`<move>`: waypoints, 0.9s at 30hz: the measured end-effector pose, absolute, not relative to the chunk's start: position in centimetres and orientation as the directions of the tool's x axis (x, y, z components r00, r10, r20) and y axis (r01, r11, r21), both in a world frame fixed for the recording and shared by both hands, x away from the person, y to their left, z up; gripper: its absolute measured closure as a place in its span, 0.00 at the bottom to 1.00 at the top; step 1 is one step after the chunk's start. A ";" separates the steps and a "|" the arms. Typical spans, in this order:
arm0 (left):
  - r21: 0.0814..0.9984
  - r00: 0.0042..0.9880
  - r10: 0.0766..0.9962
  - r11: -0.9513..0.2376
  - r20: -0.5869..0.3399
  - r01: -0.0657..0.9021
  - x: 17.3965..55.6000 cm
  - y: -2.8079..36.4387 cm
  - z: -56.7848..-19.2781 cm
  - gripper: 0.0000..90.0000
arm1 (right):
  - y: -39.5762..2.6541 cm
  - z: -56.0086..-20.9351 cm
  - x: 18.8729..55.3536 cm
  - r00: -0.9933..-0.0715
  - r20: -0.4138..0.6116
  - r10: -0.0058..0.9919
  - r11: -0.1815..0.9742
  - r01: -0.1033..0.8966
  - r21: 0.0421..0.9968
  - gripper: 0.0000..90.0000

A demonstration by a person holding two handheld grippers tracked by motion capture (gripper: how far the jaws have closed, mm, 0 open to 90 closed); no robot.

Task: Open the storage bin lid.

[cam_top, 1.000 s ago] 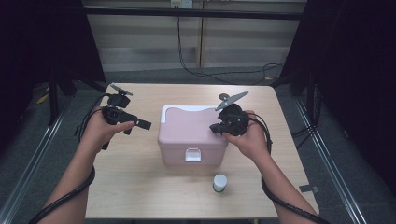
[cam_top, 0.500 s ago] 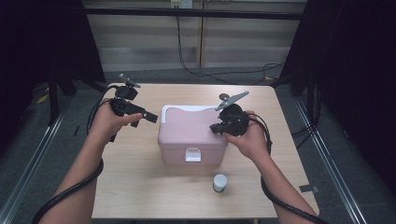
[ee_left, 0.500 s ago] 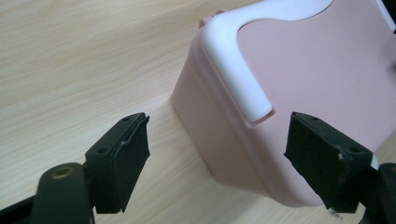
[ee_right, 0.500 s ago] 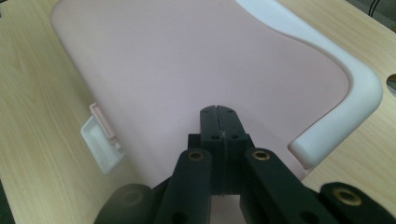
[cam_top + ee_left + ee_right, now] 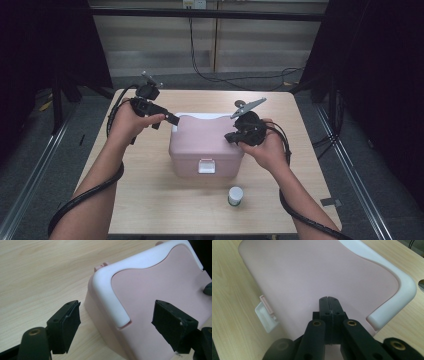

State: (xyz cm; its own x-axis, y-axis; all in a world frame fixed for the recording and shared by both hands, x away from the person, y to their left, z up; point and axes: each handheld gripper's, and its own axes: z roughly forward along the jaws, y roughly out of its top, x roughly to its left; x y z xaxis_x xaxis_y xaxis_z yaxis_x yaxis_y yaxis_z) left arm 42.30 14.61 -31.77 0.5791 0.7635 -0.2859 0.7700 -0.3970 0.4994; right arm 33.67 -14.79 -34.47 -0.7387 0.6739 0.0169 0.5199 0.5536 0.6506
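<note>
Both forearms reach in toward the pink box [image 5: 205, 145]. The left hand [image 5: 131, 122] holds the left gripper [image 5: 167, 118] just off the box's left rear corner, jaws spread wide, nothing between them — tips aimed at the lid. The right hand [image 5: 267, 147] holds the right gripper [image 5: 231, 137] over the box's right side — jaws pressed together, tips close over the lid.
</note>
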 end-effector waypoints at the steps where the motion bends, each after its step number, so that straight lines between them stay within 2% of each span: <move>1: 0.500 0.578 0.763 -0.395 -0.288 0.770 42.4 14.4 -31.8 0.24 | -14.8 -34.5 33.7 -0.739 0.016 0.674 0.555 0.520 0.650 1.00; 27: 0.458 0.550 0.779 -0.388 -0.301 0.800 43.8 11.9 -34.5 0.30 | -14.9 -34.6 33.7 -0.729 0.039 0.683 0.533 0.535 0.656 1.00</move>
State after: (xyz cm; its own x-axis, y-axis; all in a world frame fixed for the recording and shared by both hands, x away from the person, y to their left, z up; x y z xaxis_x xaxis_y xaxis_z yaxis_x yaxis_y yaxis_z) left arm 43.83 11.92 -34.53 0.5499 0.7792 -0.3008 0.8001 -0.3879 0.4577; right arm 33.65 -14.95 -34.56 -0.7292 0.6831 0.0393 0.5347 0.5331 0.6557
